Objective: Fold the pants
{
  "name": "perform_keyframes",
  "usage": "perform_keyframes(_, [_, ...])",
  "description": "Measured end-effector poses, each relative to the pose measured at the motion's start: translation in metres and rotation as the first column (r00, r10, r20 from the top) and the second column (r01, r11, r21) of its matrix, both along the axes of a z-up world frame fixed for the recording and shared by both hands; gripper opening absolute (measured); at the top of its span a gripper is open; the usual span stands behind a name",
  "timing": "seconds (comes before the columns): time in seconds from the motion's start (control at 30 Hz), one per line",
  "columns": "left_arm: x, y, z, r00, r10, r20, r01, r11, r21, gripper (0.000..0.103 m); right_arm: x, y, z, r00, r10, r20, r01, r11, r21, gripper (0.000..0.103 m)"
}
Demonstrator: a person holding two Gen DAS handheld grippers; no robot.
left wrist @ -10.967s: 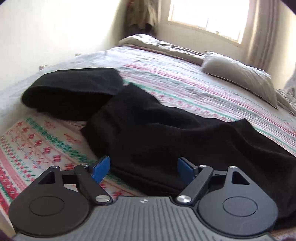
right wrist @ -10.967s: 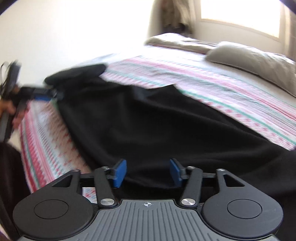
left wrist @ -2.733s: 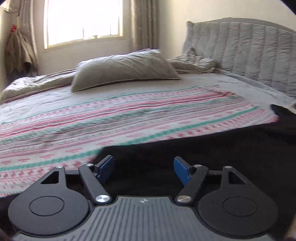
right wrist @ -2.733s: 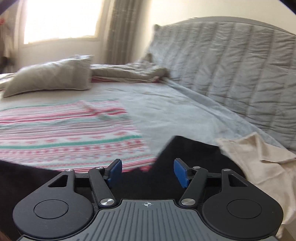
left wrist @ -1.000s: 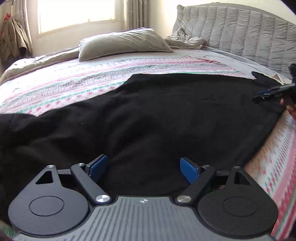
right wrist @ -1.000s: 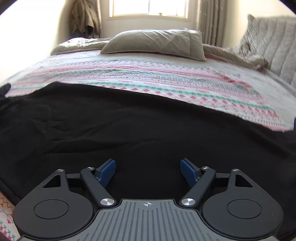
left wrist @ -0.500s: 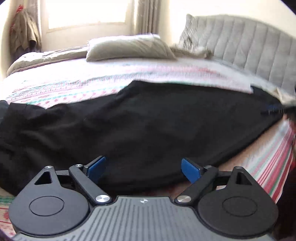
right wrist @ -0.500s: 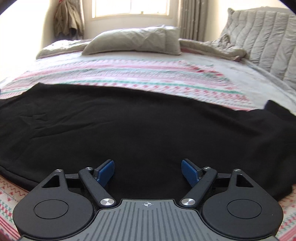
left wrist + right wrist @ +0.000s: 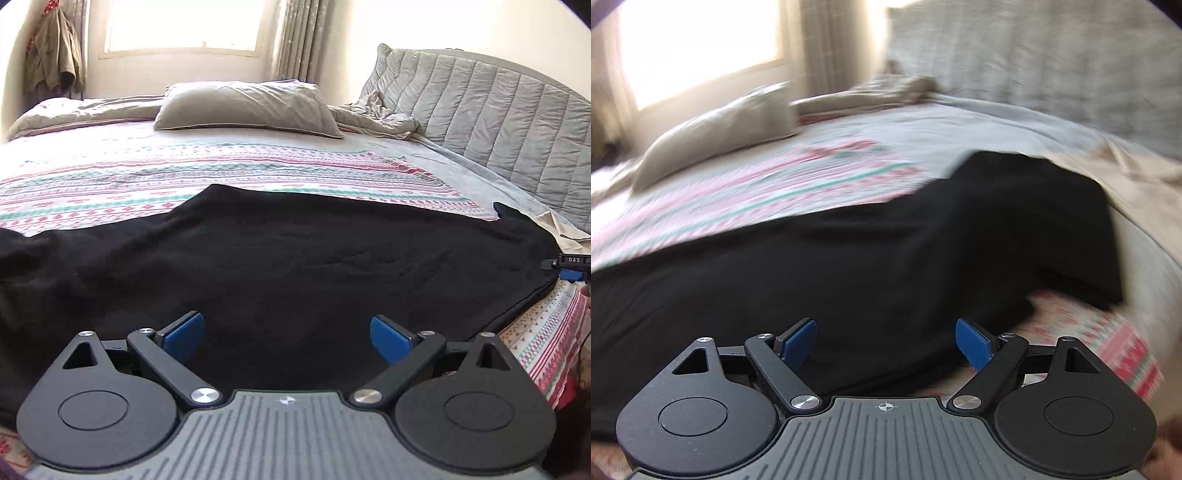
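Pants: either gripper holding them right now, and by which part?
Nothing is held. The left gripper, opening, and the right gripper have empty gaps between their fingers; the black pants lie spread flat on the bed.

Daylight flooded from blown-out window (image 9: 181,26) — left view sharp, right view motion-blurred; fisheye bent and darkened edges.

- I am looking across a wide bed (image 9: 258,173) spread with a striped, patterned cover in pink, green and white.
- A grey pillow (image 9: 247,107) lies near its far edge, beside rumpled grey bedding (image 9: 376,118).
- A quilted grey headboard (image 9: 491,122) stands on the right.
- Beyond, a bright window (image 9: 181,26) with curtains (image 9: 295,40) floods the pale walls with daylight.
- A garment (image 9: 51,55) hangs far left.
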State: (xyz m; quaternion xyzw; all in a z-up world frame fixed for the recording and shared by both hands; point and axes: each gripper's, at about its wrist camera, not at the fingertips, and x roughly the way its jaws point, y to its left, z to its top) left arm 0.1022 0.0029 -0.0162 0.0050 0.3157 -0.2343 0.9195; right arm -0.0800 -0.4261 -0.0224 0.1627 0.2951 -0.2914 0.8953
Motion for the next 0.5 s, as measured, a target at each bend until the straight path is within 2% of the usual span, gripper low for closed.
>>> perform_keyframes(0.1, [0.006, -0.008, -0.001, 1.0, -0.007, -0.013, 0.007, 1.0, -0.013, 0.103, -0.014, -0.022, -0.003, 0.996, -0.087, 0.01, 0.087, 0.996, 0.036, 0.084])
perform_keyframes(0.23, [0.011, -0.016, -0.004, 0.999, -0.012, -0.038, 0.012, 1.0, -0.024, 0.103, -0.025, -0.044, -0.009, 0.989, -0.148, 0.023, 0.147, 0.987, 0.067, 0.083])
perform_keyframes(0.33, [0.013, -0.023, -0.005, 0.999, -0.018, -0.048, 0.017, 1.0, -0.023, 0.103, -0.029, -0.054, -0.014, 0.988, -0.149, 0.046, 0.144, 0.984, 0.109, 0.081])
perform_keyframes(0.5, [0.016, -0.033, -0.007, 0.997, -0.031, -0.064, 0.029, 0.999, -0.025, 0.103, -0.021, -0.057, -0.021, 0.992, -0.12, 0.029, 0.118, 0.991, 0.063, 0.073])
